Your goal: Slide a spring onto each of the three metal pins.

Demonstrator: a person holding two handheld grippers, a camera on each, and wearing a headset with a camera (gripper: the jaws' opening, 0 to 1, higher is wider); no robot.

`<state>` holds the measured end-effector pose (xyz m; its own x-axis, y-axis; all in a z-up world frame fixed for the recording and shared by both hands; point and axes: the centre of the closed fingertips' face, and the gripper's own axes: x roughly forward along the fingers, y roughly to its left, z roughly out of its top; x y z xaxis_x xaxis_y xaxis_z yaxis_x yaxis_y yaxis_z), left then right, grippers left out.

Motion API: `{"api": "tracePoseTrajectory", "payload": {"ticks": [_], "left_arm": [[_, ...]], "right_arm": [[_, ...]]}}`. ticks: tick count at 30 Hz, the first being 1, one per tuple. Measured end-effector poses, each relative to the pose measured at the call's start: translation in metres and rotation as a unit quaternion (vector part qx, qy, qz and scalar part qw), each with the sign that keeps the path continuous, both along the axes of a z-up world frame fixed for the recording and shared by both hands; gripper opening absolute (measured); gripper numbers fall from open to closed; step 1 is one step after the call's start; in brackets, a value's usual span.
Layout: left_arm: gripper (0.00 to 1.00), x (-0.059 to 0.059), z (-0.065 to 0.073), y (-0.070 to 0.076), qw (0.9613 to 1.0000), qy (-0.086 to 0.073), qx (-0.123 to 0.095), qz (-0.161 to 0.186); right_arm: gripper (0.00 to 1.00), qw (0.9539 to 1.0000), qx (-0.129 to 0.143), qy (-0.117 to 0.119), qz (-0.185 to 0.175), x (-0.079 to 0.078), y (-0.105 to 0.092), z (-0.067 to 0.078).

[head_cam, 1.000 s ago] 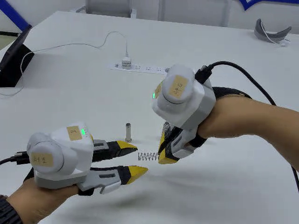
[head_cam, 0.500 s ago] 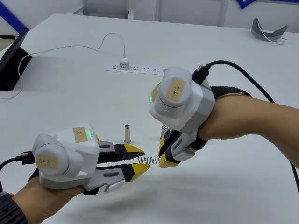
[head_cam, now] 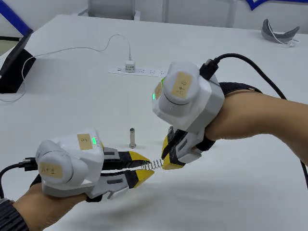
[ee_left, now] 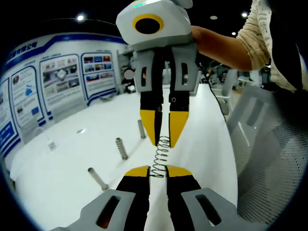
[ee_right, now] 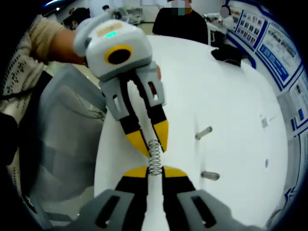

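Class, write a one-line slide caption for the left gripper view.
Left hand-held gripper and right hand-held gripper each grip one end of a spring, three metal pins alongside.

On the white table (head_cam: 72,96), a thin coiled metal spring (head_cam: 157,164) spans between the left gripper (head_cam: 149,165), at its left end, and the right gripper (head_cam: 167,162), at its right end. A short upright metal pin (head_cam: 132,137) stands just behind the left gripper's tips. A white power strip (head_cam: 139,71) lies well behind.

Spring (head_cam: 155,164): bright bare metal wire. Pin (head_cam: 132,137): smooth grey metal, satin. Bench (head_cam: 72,96): smooth matt white. Left tool (ee_left: 159,172) and right tool (ee_right: 154,172): glossy white plastic housings
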<state>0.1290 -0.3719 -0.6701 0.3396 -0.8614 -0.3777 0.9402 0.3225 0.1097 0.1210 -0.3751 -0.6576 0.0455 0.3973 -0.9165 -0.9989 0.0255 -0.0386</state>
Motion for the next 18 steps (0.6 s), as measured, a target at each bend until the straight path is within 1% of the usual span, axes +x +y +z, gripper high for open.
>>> {"api": "tracePoseTrajectory", "payload": {"ticks": [9,18], "left_arm": [[0.12,-0.001,0.002,-0.001,1.0,-0.005,0.002,0.001],[0.11,-0.003,0.003,-0.001,1.0,-0.007,0.004,0.003]], "right_arm": [[0.12,0.9997,0.019,-0.011,0.013,-0.001,0.01,0.014],[0.12,0.9989,0.036,-0.015,0.024,-0.003,0.022,0.021]]}}
